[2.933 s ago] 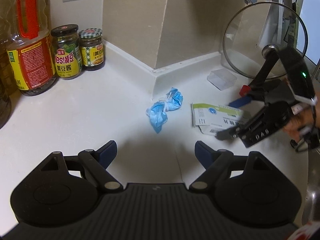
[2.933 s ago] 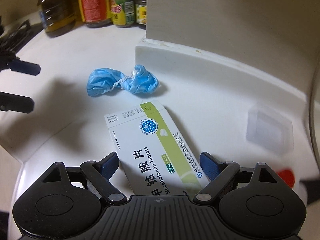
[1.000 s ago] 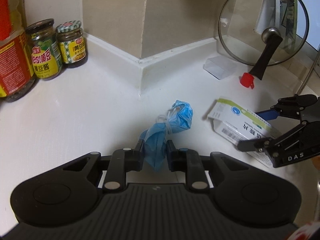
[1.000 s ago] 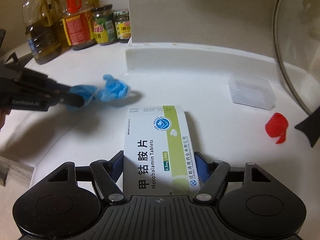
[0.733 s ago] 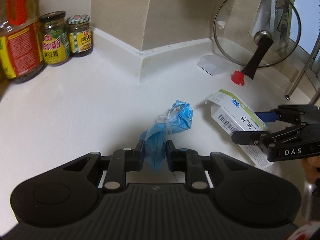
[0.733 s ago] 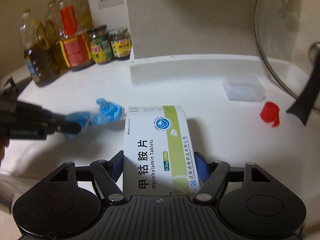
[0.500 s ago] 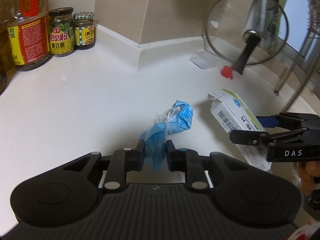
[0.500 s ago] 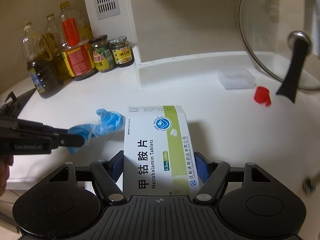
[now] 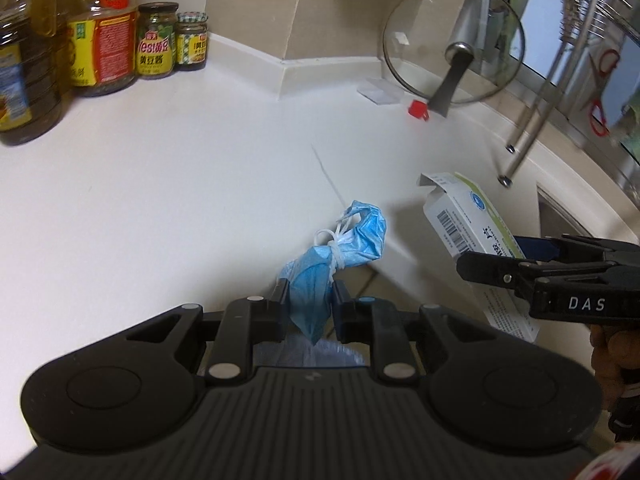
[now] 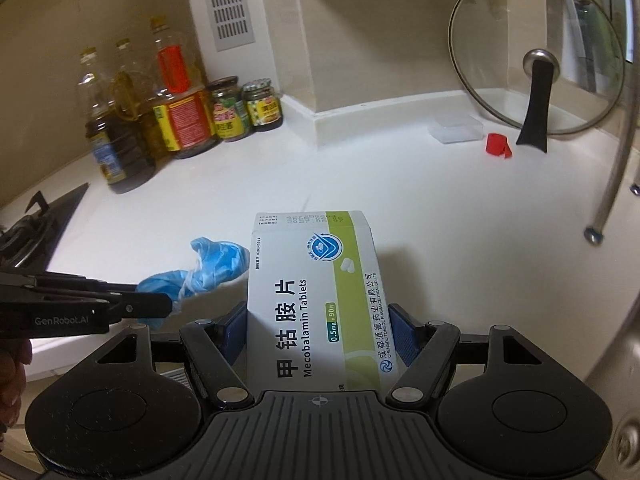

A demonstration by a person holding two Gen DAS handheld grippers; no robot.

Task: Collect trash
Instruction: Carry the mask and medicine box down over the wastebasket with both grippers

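Left gripper [image 9: 310,306] was nearly closed, jaws clamped on the crumpled blue face mask [image 9: 336,256]. Right gripper [image 10: 318,332] stood wider, jaws pressed on the tablet box [image 10: 316,292] — long axis pointing forward. Both items were held above the white tabletop [image 9: 160,184] edge; no bin visible.

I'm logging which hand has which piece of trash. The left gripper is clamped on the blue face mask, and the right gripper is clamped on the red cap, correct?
Not quite. The left gripper is clamped on the blue face mask, but the right gripper is clamped on the tablet box, as the right wrist view shows. The red cap lies on the counter.
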